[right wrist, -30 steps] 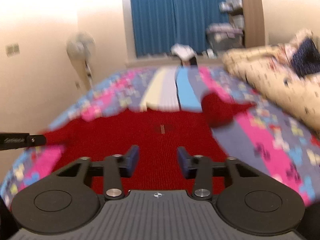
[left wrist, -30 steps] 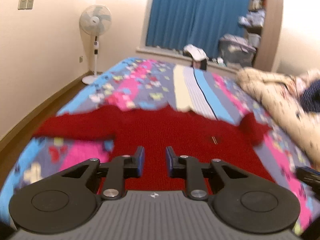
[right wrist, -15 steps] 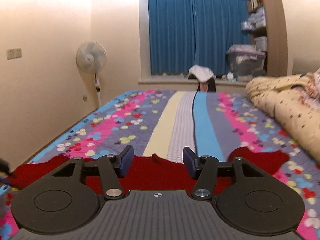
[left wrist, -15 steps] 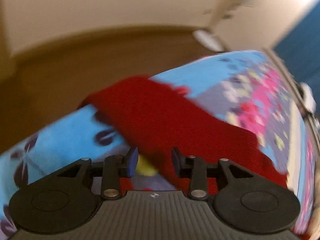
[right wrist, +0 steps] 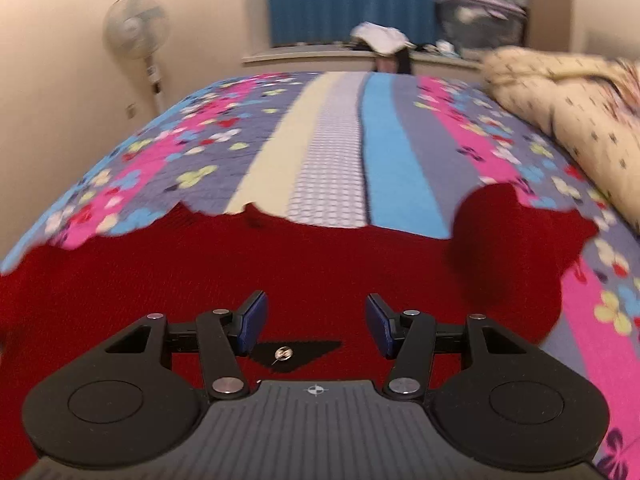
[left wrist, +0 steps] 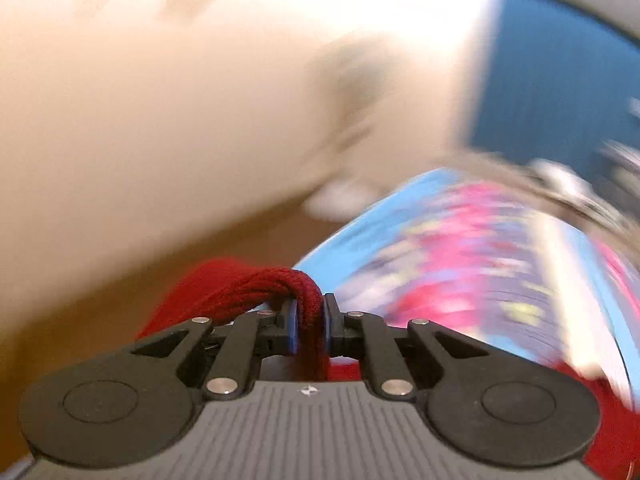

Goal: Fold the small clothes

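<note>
Left wrist view is smeared by motion, and no writing can be read in it; the only mark is a small compass-like emblem moulded on each tool's grey ribbed body. The left tool (left wrist: 308, 322) has just clamped down, and its blue pads (left wrist: 293, 326) pinch a bunched fold of the red knitted sweater (left wrist: 248, 294), which arches up out of the gap and trails off to the left and near side. More red knit shows at the near right edge of that view, lying on the bed (left wrist: 480, 264).

Right wrist view shows the sweater (right wrist: 320, 264) spread flat across the near part of the bed (right wrist: 332, 140), its long axis running left to right, with one sleeve (right wrist: 516, 236) crumpled up on the right and pointing toward the far right. A black triangular patch with a small metal stud (right wrist: 283, 354) sits on the knit near the tool; any lettering on it is too small to read. The right tool (right wrist: 316, 324) is spread about halfway, with only flat knit showing in the gap, and whether its pads touch the fabric I cannot tell.

Beyond the sweater, the striped floral bedcover runs to a far windowsill with a blue curtain (right wrist: 340, 0). A standing fan (right wrist: 136, 32) is at far left, and a cream quilt (right wrist: 568, 96) is heaped at right.
</note>
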The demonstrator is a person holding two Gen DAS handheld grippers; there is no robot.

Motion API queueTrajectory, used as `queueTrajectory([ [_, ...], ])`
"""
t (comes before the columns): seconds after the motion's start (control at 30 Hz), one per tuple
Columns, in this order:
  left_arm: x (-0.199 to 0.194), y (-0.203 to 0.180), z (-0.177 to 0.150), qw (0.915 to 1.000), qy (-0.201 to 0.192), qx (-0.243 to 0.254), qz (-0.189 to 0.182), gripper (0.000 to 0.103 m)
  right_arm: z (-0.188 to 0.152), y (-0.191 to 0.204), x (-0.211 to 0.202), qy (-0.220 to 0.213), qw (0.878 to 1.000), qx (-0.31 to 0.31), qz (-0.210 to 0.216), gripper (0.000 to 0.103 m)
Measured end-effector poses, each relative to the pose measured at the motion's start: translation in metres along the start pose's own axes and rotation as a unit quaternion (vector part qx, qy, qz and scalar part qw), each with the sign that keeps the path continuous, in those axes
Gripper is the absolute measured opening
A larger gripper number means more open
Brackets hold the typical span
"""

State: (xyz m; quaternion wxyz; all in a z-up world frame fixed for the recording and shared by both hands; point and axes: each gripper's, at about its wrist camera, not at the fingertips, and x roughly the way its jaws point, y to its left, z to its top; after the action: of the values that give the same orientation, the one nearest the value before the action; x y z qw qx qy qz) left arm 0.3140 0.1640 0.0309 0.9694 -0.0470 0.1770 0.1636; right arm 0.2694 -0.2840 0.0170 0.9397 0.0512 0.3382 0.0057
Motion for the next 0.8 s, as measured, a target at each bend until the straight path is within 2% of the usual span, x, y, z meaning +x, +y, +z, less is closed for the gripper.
queueTrajectory([
  [0.03, -0.018, -0.03, -0.003, 0.9968, -0.031, 0.048, -0.055, 0.012, 0.0, -0.003, 0.001, 0.001, 1.0, 0.009, 0.0, 0.056],
  [0.07, -0.032, -0.057, -0.01, 0.9896, -0.041, 0.082, -0.111, 0.012, 0.001, -0.006, 0.002, 0.001, 1.0, 0.015, -0.003, 0.056],
  [0.13, -0.05, -0.108, -0.033, 0.9653, -0.004, 0.142, -0.219, 0.015, -0.001, -0.015, 0.002, -0.004, 1.0, 0.02, -0.016, 0.056],
  [0.17, -0.054, -0.129, -0.046, 0.9499, 0.029, 0.172, -0.259, 0.025, -0.001, -0.017, 0.003, -0.006, 0.999, 0.024, -0.025, 0.056],
  [0.2, -0.059, -0.147, -0.059, 0.9292, 0.064, 0.202, -0.303, 0.03, -0.002, -0.022, 0.003, -0.005, 0.999, 0.029, -0.031, 0.056],
  [0.23, -0.064, -0.156, -0.067, 0.9156, 0.08, 0.215, -0.33, 0.039, -0.002, -0.026, 0.004, -0.004, 0.999, 0.037, -0.036, 0.056],
  [0.27, -0.069, -0.159, -0.07, 0.9065, 0.084, 0.216, -0.353, 0.045, -0.002, -0.031, 0.004, -0.002, 0.998, 0.045, -0.041, 0.056],
  [0.3, -0.073, -0.156, -0.068, 0.9013, 0.081, 0.209, -0.371, 0.048, -0.003, -0.035, 0.006, 0.001, 0.997, 0.056, -0.049, 0.056],
  [0.33, -0.072, -0.151, -0.064, 0.9022, 0.078, 0.2, -0.374, 0.054, -0.004, -0.039, 0.009, 0.006, 0.996, 0.067, -0.055, 0.057],
  [0.37, -0.067, -0.144, -0.059, 0.9087, 0.077, 0.188, -0.365, 0.056, -0.005, -0.044, 0.01, 0.012, 0.995, 0.078, -0.057, 0.057],
  [0.4, -0.058, -0.135, -0.054, 0.9203, 0.082, 0.171, -0.342, 0.056, -0.007, -0.047, 0.013, 0.019, 0.994, 0.091, -0.056, 0.057],
  [0.43, -0.047, -0.125, -0.049, 0.9311, 0.094, 0.156, -0.316, 0.056, -0.008, -0.049, 0.017, 0.027, 0.993, 0.101, -0.051, 0.057],
  [0.5, -0.02, -0.108, -0.044, 0.9538, 0.138, 0.117, -0.24, 0.055, -0.012, -0.051, 0.025, 0.042, 0.99, 0.127, -0.037, 0.057],
  [0.53, -0.004, -0.098, -0.042, 0.9615, 0.164, 0.095, -0.199, 0.054, -0.014, -0.052, 0.029, 0.048, 0.989, 0.142, -0.023, 0.057],
  [0.57, 0.009, -0.084, -0.043, 0.9655, 0.188, 0.07, -0.165, 0.054, -0.016, -0.052, 0.032, 0.054, 0.987, 0.15, -0.011, 0.057],
  [0.63, 0.032, -0.061, -0.043, 0.9647, 0.232, 0.018, -0.124, 0.053, -0.019, -0.051, 0.04, 0.069, 0.985, 0.155, -0.012, 0.057],
  [0.73, 0.056, -0.046, -0.039, 0.9575, 0.264, -0.017, -0.115, 0.053, -0.023, -0.052, 0.047, 0.076, 0.985, 0.139, -0.065, 0.057],
  [0.8, 0.064, -0.043, -0.041, 0.952, 0.279, -0.028, -0.122, 0.053, -0.024, -0.057, 0.051, 0.085, 0.983, 0.141, -0.087, 0.057],
])
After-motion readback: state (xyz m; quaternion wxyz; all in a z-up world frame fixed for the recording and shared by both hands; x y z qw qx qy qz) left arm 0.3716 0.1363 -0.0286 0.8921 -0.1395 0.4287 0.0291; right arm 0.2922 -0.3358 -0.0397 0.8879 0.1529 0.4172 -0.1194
